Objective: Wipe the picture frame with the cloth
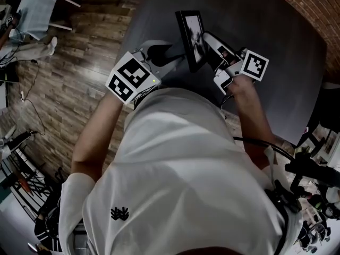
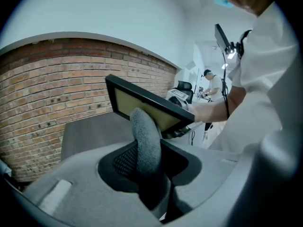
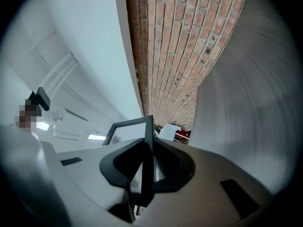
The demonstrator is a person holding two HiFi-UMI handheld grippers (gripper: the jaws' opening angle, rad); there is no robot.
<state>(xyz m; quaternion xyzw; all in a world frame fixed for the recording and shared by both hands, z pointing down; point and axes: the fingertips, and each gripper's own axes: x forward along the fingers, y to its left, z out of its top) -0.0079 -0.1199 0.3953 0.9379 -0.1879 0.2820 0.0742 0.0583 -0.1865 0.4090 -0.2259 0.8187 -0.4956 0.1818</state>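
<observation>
A black picture frame (image 1: 192, 39) is held on edge above the dark table, my right gripper (image 1: 215, 54) shut on its side. In the right gripper view the frame (image 3: 137, 141) runs straight between the jaws, its glass reflecting the ceiling. My left gripper (image 1: 159, 57) is shut on a grey cloth (image 2: 146, 143), whose rolled end rests against the tan back of the frame (image 2: 147, 109). In the head view the cloth (image 1: 159, 52) shows as a dark wad just left of the frame.
The dark grey table (image 1: 276, 41) stretches to the right, with a brick wall (image 2: 42, 93) beyond it. Wooden floor (image 1: 69, 73) lies to the left. Another person (image 2: 211, 86) stands by equipment in the background.
</observation>
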